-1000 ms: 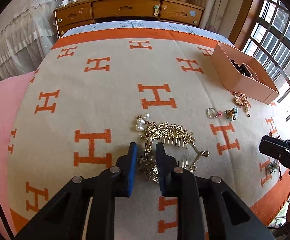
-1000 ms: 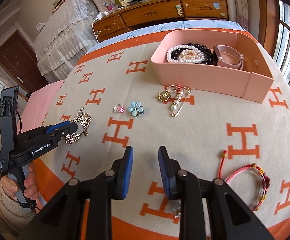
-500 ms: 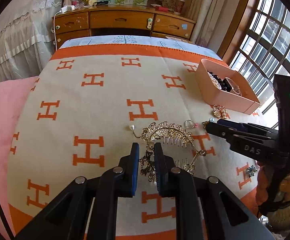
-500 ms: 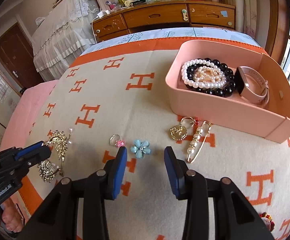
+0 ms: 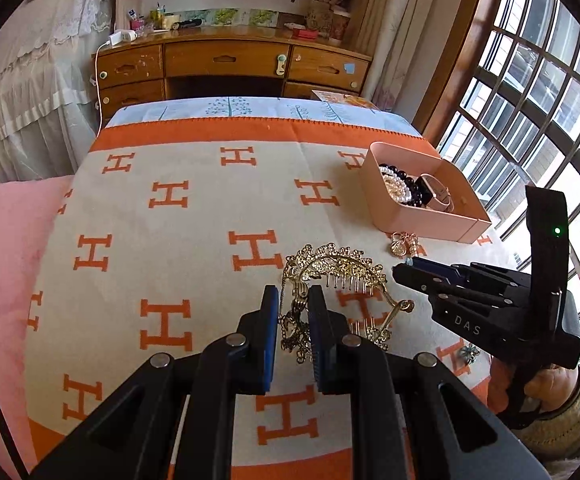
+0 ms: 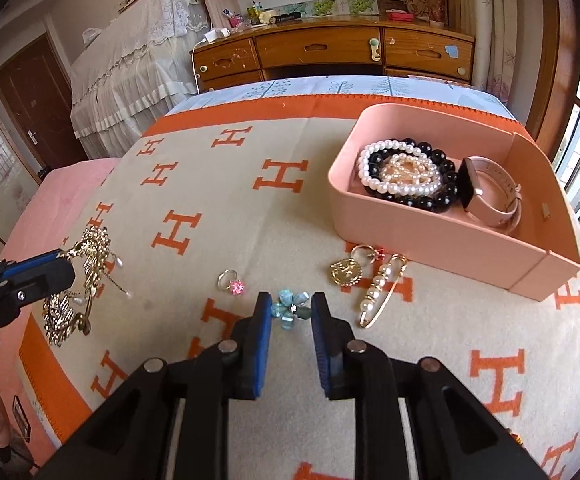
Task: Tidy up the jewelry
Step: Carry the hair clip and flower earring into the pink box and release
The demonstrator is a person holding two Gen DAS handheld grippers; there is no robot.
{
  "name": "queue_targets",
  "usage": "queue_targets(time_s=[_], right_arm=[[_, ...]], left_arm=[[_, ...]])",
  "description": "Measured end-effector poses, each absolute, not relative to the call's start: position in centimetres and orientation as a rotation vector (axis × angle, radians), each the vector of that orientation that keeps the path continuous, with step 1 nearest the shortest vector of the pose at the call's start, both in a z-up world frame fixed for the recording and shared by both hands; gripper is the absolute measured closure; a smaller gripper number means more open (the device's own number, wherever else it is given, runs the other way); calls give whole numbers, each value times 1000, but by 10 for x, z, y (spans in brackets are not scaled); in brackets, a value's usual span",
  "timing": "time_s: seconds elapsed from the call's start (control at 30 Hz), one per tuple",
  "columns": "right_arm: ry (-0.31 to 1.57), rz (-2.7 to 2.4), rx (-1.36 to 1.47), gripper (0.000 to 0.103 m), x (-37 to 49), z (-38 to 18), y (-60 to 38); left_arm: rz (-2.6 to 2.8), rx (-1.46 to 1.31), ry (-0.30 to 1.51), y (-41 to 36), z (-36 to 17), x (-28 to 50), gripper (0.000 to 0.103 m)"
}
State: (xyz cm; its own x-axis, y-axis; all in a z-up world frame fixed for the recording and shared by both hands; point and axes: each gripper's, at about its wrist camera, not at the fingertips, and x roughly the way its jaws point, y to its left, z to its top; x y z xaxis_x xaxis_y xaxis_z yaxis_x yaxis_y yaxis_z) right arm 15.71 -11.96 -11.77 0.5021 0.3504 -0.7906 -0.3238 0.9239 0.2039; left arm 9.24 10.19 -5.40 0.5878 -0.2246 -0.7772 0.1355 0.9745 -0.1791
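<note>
My left gripper (image 5: 294,312) is shut on a gold hair comb (image 5: 338,268) with dangling chains and holds it just above the blanket; it also shows in the right wrist view (image 6: 77,280). My right gripper (image 6: 290,312) is open, its fingers on either side of a blue flower brooch (image 6: 292,308) that lies on the blanket. The pink box (image 6: 442,240) at the right holds pearl and black bead bracelets (image 6: 402,176) and a pink watch (image 6: 490,192).
A pink-stone ring (image 6: 231,282), a gold medallion (image 6: 346,272) and a pearl pin (image 6: 382,292) lie in front of the box. The orange-H blanket (image 6: 209,184) covers the bed. A wooden dresser (image 6: 330,56) stands behind; windows are at the right.
The left gripper has closed on the gold comb and lifted it. The right gripper has moved forward and down, so that its fingers flank the blue flower brooch.
</note>
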Motion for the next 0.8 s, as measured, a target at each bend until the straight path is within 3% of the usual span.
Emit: queue_targets(time_s=[0.53,0.8], right_arm=[[647,204,324,83,164,6,-271],[762,222,375,83,201,-22,-285]], left_arm=[[-332,-34,790,-12,27,165,90],[-369,-36,866,-88,-6,233,90]])
